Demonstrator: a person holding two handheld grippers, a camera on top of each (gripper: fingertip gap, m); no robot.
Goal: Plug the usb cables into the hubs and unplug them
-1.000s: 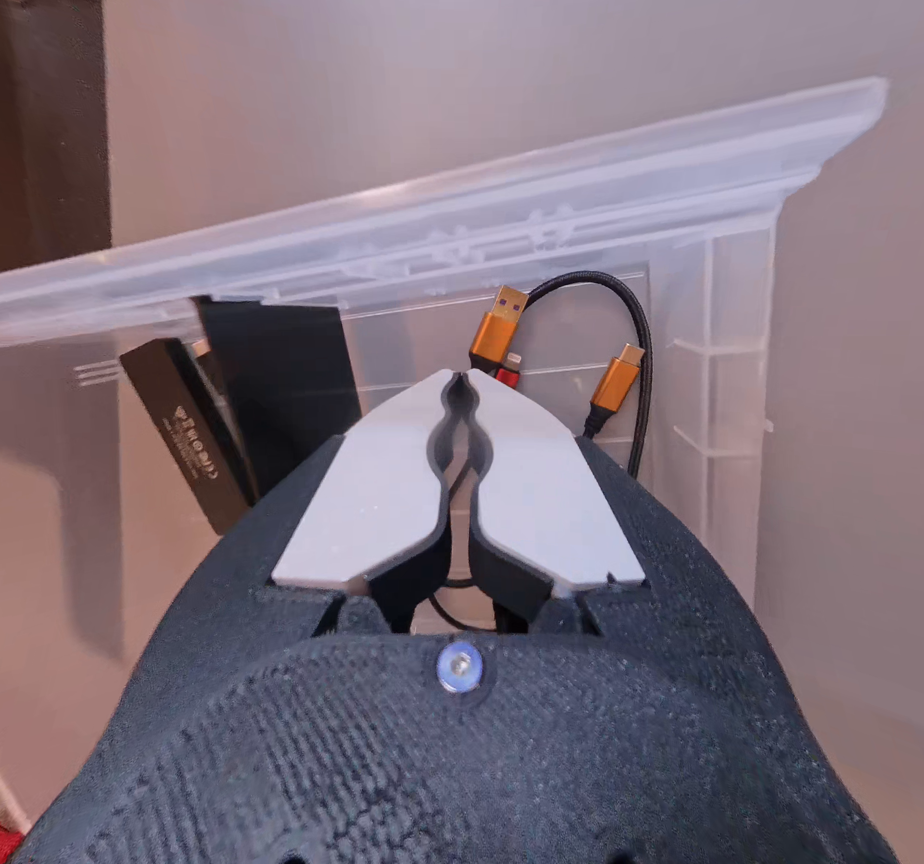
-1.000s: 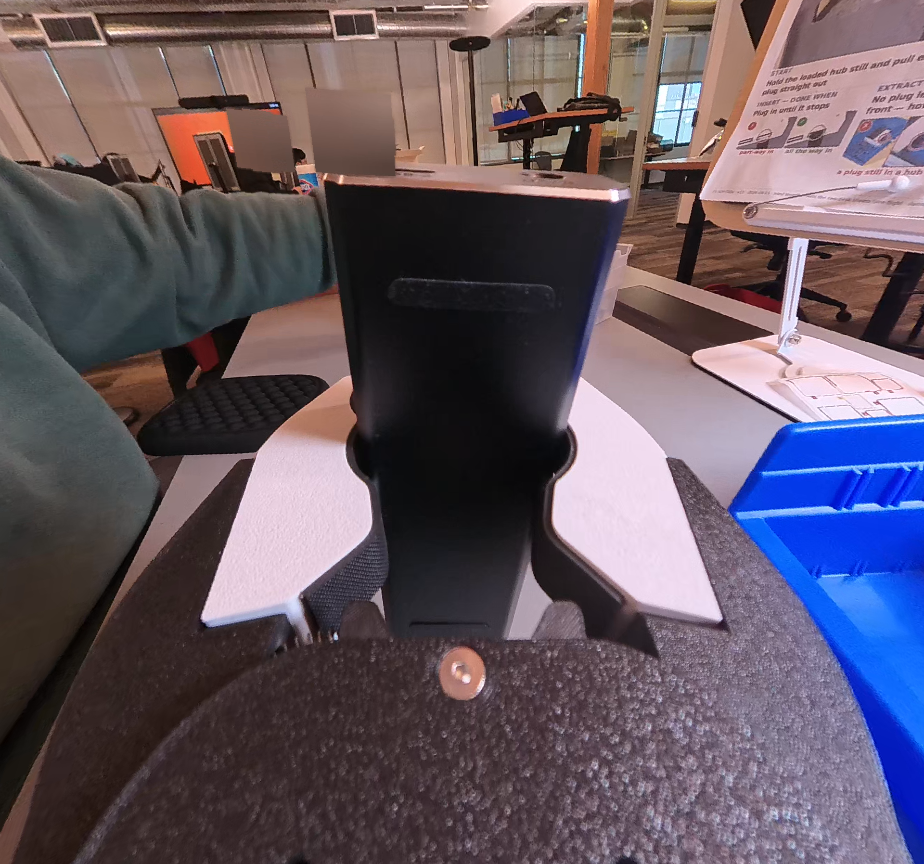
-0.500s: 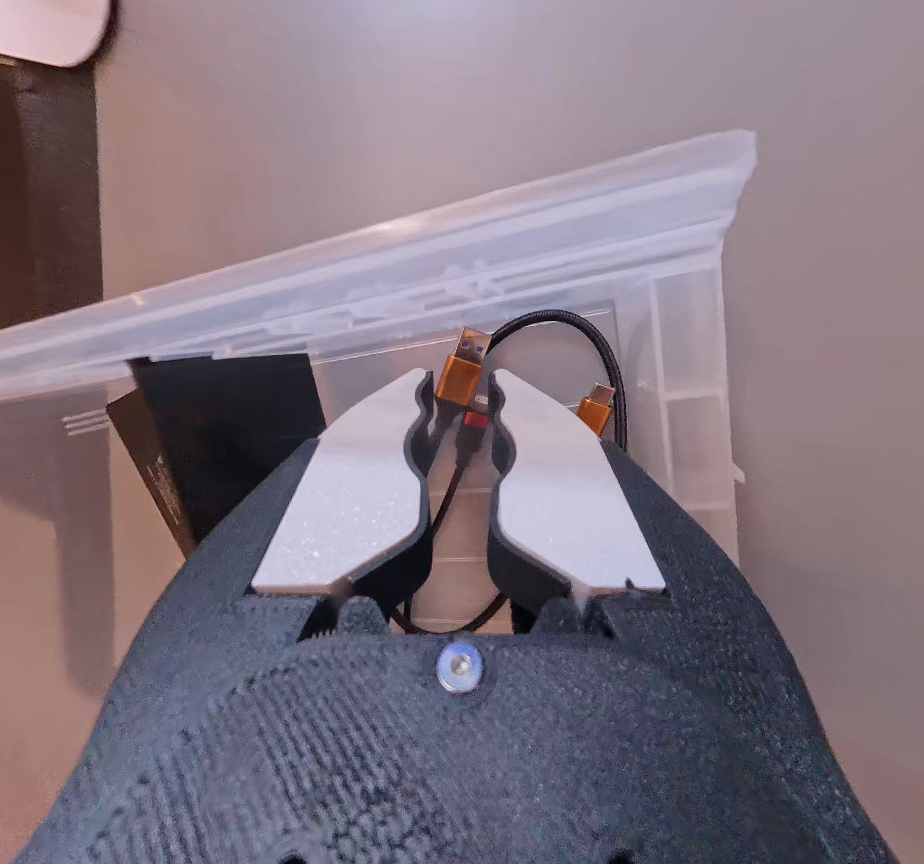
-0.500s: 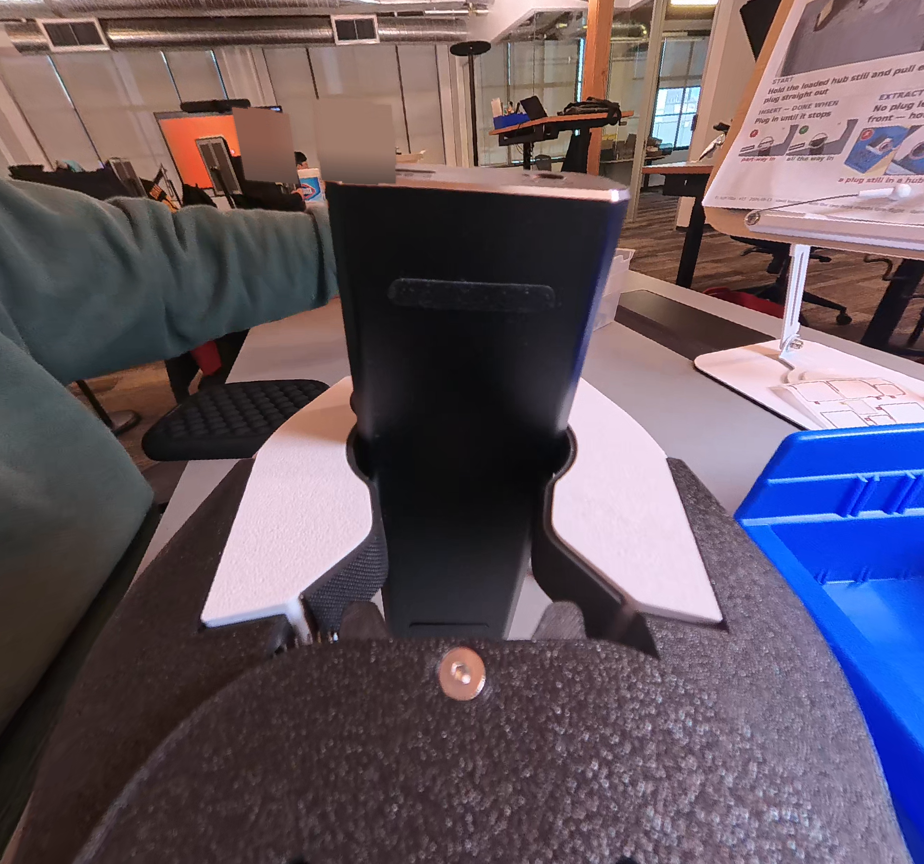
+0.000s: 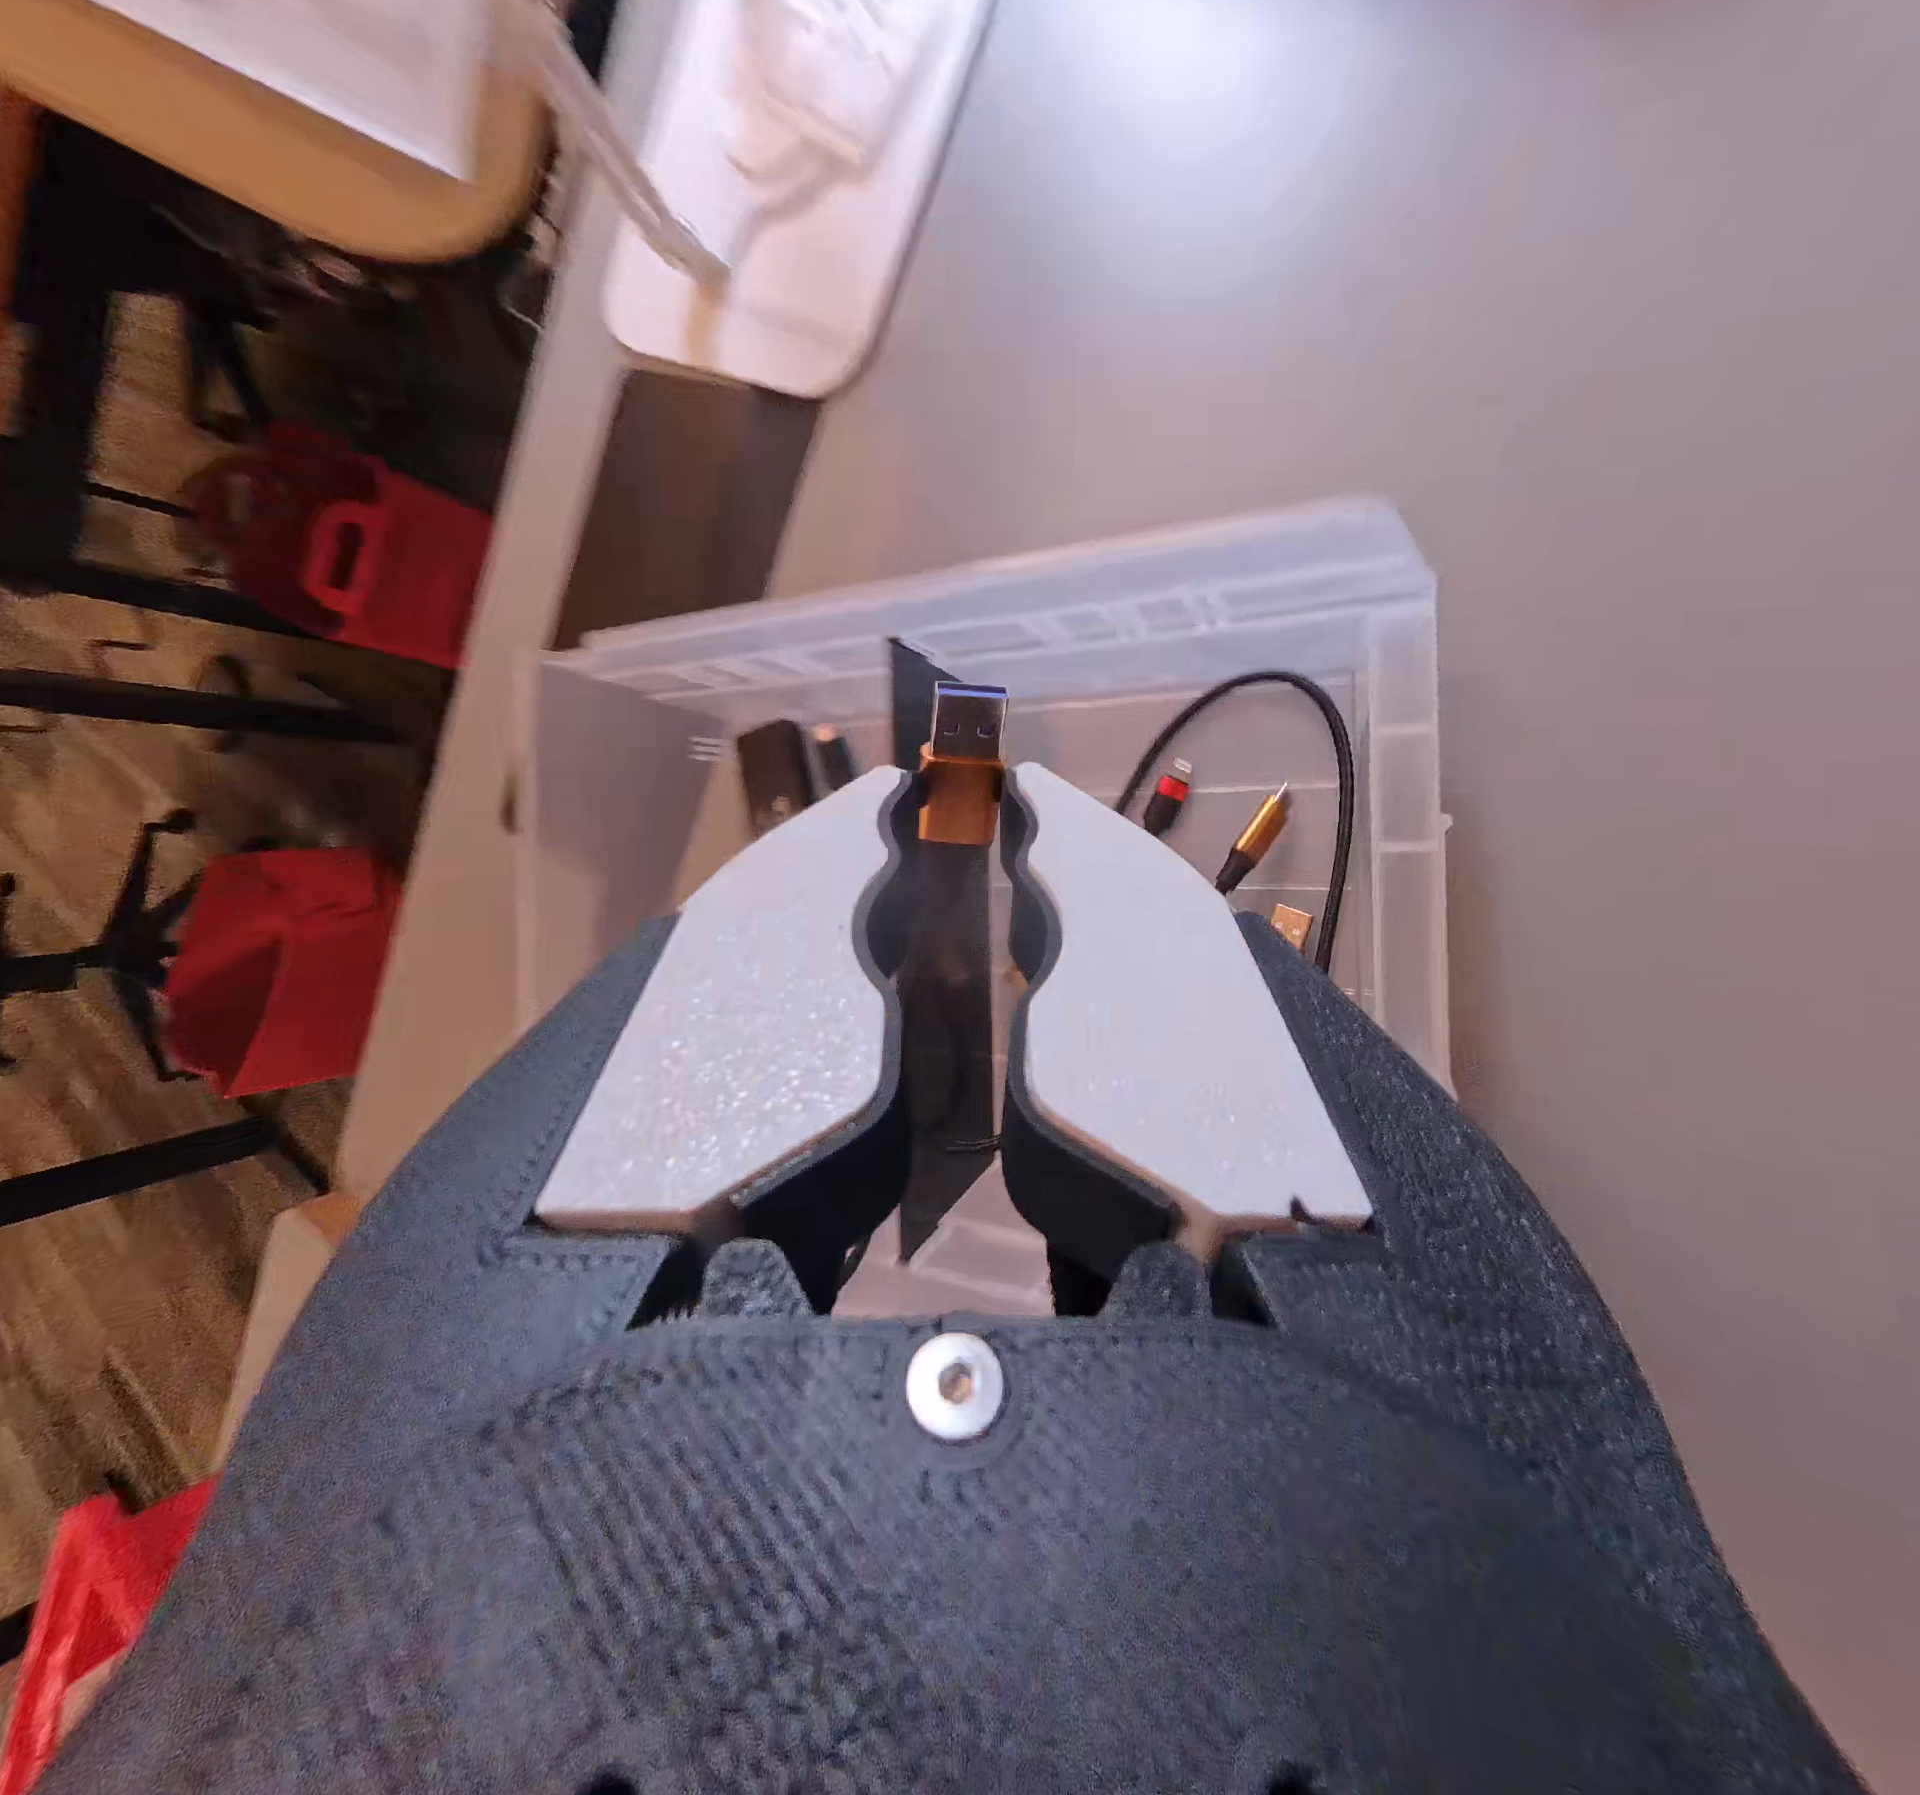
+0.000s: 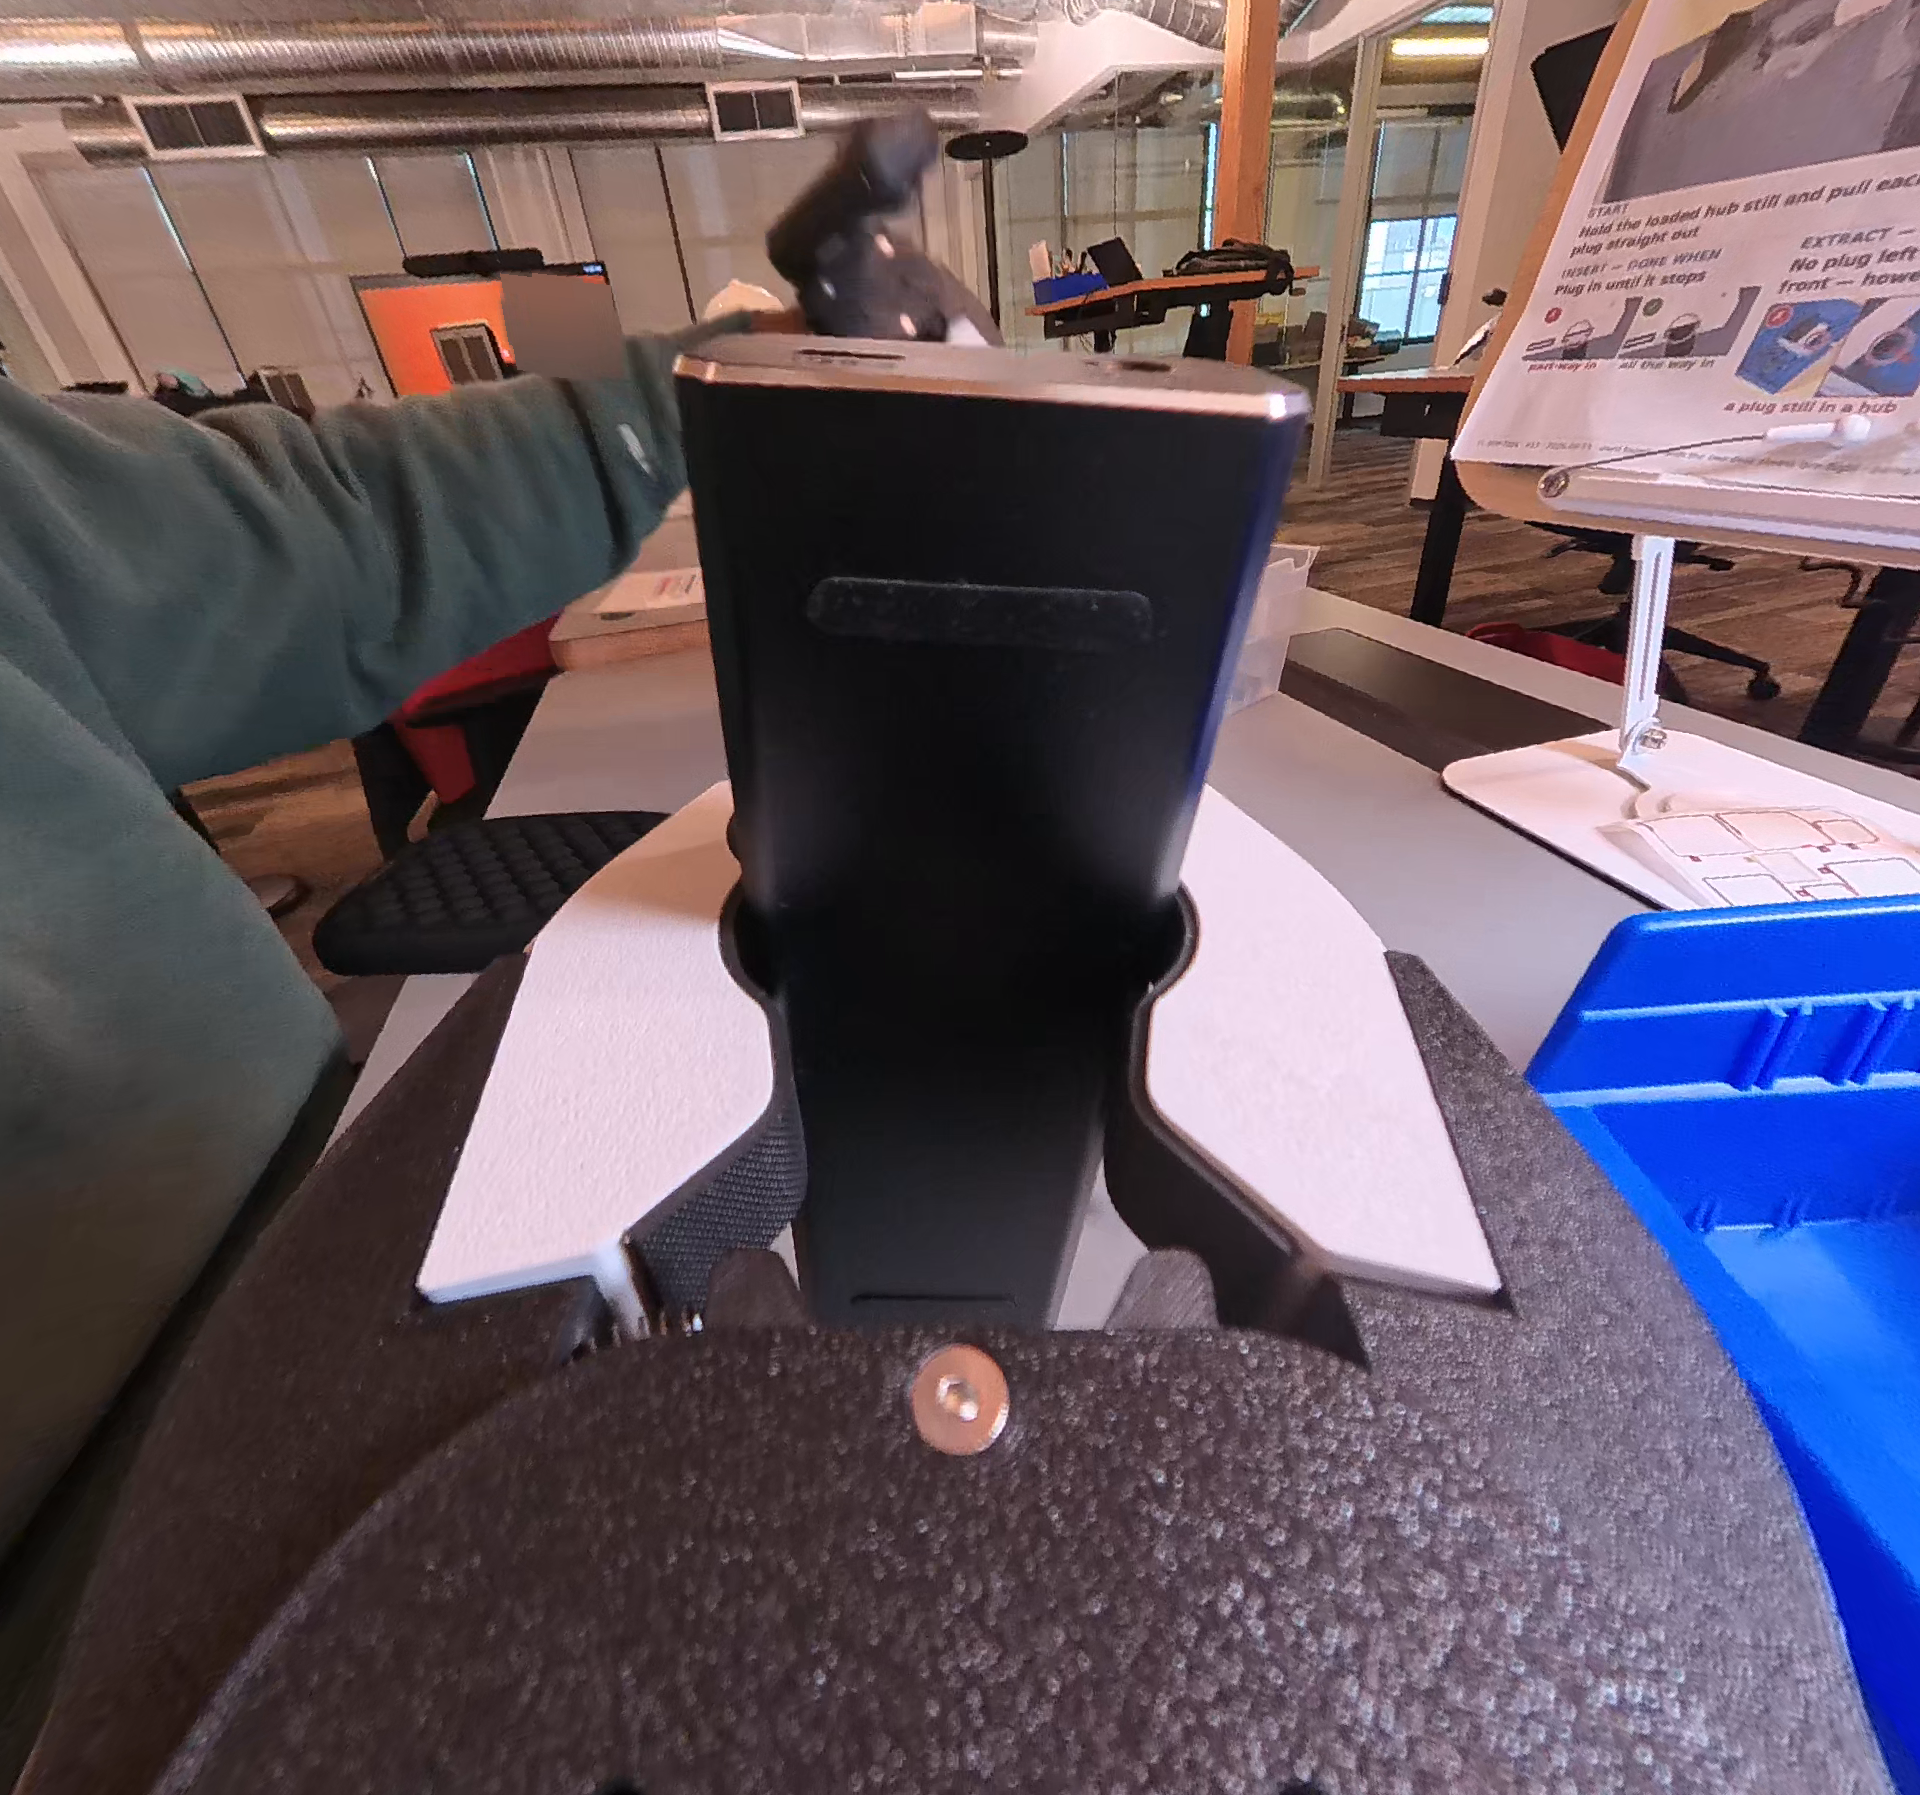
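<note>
Left hand-held gripper (image 5: 961, 789) clamped on orange USB plug (image 5: 961, 800), frame centre, metal tip forward, above clear bin (image 5: 1403, 706). Right hand-held gripper (image 6: 961, 872) clamped on black hub (image 6: 977, 706), upright, centre frame, ports on top edge. Next, likely: align plug square to port, push straight until seated, keep hub steady.

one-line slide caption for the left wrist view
Left gripper shut on orange USB-A plug, above clear bin of cables.

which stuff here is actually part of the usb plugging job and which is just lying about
In the job:
- orange usb plug, in the left jaws
- black hub, in the right jaws
- clear bin of spare cables

Lying about:
- blue bin
- instruction sheet stand
</note>
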